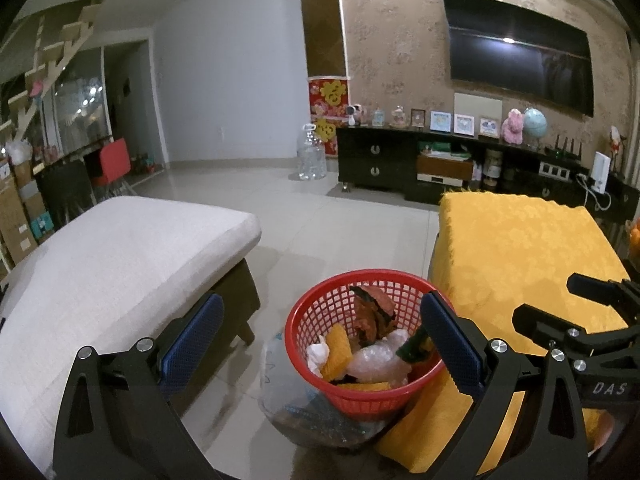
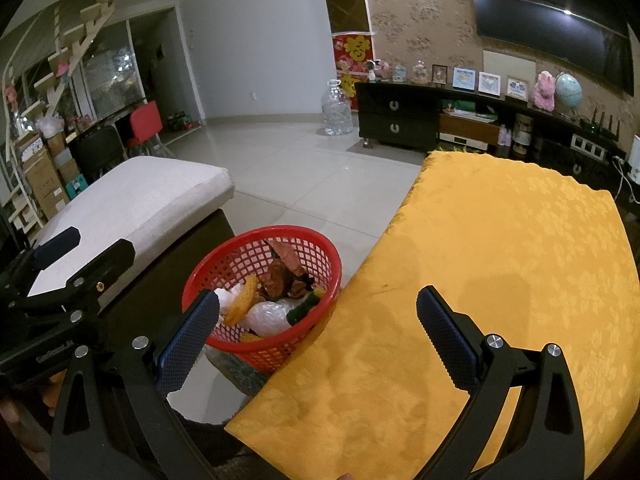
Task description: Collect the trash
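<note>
Basket (image 1: 362,344), red mesh plastic, sits on the tiled floor (image 1: 328,220) between the grey ottoman (image 1: 120,264) and the desk (image 1: 520,248) with its yellow cloth, touching or just beside the desk's near left corner. Trash (image 1: 360,348) fills it: clear crumpled plastic, yellow waffle-pattern pieces, brown wrapper, white tissue, a green bit. A clear plastic bag (image 1: 280,392) lies on the floor under the basket's near side.

Left gripper (image 1: 322,344) hovers above the basket, jaws spread wide, nothing between the blue pads (image 1: 192,344). Right gripper (image 2: 318,332) hangs over the desk's left edge, jaws spread, nothing held; its left pad (image 2: 188,340) overlaps the basket rim in view, and whether they touch is unclear. Each gripper shows at the edge of the other's view.

Behind: TV (image 1: 520,48), dark cabinet (image 1: 376,160), water jug (image 1: 310,156).
</note>
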{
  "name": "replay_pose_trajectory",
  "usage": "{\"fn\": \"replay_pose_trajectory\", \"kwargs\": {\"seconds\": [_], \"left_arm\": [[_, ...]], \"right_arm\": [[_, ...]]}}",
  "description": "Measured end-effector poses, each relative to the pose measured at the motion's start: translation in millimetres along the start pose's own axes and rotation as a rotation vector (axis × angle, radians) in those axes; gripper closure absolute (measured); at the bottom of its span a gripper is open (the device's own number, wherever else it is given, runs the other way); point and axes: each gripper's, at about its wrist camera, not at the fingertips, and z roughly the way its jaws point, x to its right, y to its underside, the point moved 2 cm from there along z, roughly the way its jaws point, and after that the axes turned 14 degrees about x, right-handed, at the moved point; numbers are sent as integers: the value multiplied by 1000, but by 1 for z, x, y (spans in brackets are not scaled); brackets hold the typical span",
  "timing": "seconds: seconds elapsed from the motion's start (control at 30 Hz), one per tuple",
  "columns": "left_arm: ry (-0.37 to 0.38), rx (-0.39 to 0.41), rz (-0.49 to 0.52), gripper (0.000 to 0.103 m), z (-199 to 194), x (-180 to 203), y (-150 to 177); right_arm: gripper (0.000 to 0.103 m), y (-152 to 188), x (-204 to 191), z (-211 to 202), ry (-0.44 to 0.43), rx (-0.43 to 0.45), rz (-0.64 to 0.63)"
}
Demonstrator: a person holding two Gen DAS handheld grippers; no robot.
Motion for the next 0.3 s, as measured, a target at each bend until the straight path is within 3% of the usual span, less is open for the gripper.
{"fn": "replay_pose_trajectory", "kwargs": {"seconds": [0.17, 0.3], "left_arm": [[58, -42, 5, 8, 6, 6, 2], [103, -71, 23, 8, 9, 15, 4]], "right_arm": [[7, 5, 10, -11, 29, 7, 12], [7, 6, 40, -24, 98, 3, 35]]}}
